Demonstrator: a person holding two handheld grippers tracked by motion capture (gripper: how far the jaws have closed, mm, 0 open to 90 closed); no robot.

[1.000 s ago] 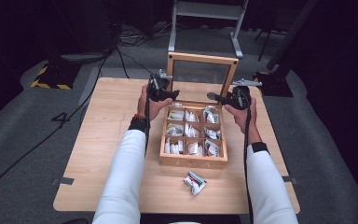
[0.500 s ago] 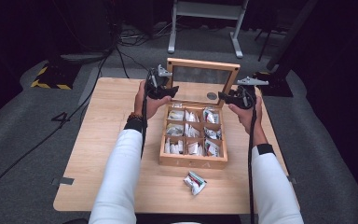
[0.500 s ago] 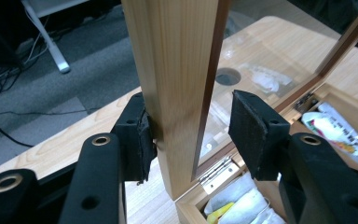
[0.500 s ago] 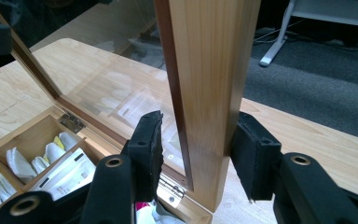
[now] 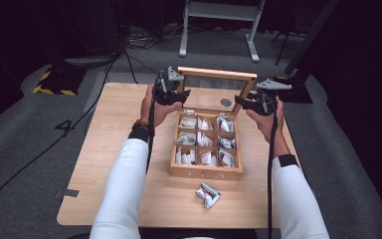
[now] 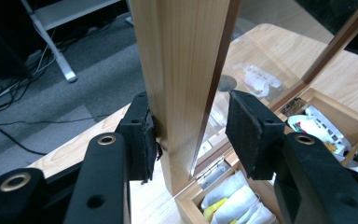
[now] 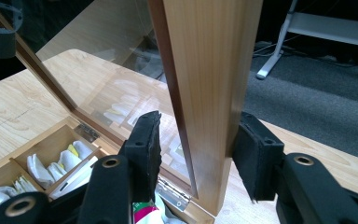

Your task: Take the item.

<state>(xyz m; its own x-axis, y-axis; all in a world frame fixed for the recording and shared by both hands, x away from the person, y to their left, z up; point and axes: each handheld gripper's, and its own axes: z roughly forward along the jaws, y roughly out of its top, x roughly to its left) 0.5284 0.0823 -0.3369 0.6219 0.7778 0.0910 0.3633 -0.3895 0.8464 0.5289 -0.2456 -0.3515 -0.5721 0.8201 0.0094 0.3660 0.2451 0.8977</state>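
- We have the lid (image 5: 217, 88) of the tea box (image 5: 206, 172) up: it now stands nearly upright on its hinges at the back, where a second ago it leaned lower and further toward us over the compartments.
- Our left hand-held gripper (image 5: 183, 93) straddles the lid's left frame post. Its jaws have just been closing; in the left gripper view (image 6: 191, 135) one pad touches the wood while the other stands a little off the glass side, so this is not a full pinch.
- Our right hand-held gripper (image 5: 239, 101) straddles the right post. In the right gripper view (image 7: 198, 149) the outer pad sits against the wood and the inner pad is apart from it, so this one is also loose.
- Both hands have risen with the lid.
- The box sits mid-tabletop (image 5: 114, 149), its compartments full of tea bags (image 5: 204, 141); one stray packet (image 5: 208, 194) lies in front of it.
- We judge the opening almost done; next is letting go without the lid dropping.
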